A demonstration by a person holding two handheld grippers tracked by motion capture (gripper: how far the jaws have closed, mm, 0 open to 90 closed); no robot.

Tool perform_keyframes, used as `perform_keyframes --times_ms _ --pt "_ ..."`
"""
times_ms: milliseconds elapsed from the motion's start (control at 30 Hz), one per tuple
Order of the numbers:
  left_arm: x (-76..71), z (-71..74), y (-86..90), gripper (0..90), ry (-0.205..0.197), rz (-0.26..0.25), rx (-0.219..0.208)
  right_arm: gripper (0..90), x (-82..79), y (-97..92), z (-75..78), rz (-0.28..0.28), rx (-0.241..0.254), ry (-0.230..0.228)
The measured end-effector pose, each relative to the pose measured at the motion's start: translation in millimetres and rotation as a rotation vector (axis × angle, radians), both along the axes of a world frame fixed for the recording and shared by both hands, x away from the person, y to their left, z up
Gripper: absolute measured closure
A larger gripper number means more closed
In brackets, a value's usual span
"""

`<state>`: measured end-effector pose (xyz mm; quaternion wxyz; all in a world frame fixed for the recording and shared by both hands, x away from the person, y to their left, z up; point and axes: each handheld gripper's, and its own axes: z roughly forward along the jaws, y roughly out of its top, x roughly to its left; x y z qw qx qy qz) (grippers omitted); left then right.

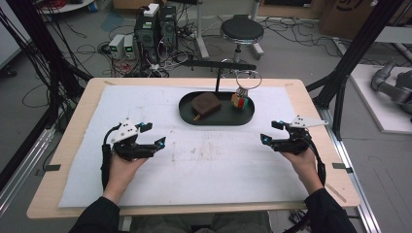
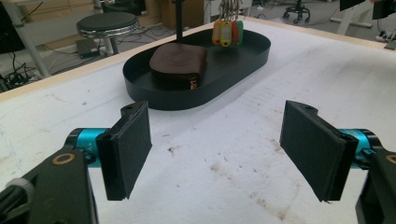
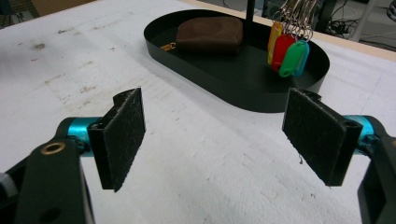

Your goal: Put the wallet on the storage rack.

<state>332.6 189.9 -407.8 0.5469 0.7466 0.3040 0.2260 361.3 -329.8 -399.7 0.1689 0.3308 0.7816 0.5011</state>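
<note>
A black oval tray sits at the far middle of the white mat. In it lies a brown zip pouch. Coloured key tags hang on rings from a black stand over the tray's right part. My left gripper is open above the mat, left of the tray, nothing between its jaws. My right gripper is open on the right side, also holding nothing.
The white mat covers a wooden table. Beyond the far edge stand a round stool, computer boxes and loose cables on the floor. A black frame post rises at the right.
</note>
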Motion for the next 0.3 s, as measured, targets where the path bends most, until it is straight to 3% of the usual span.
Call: perform_keyframes --times_ms 300 --pt "3.5 -1.0 1.0 24.7 0.004 -0.002 -0.004 21.8 -0.8 -1.5 -0.4 -0.003 0.002 -0.002"
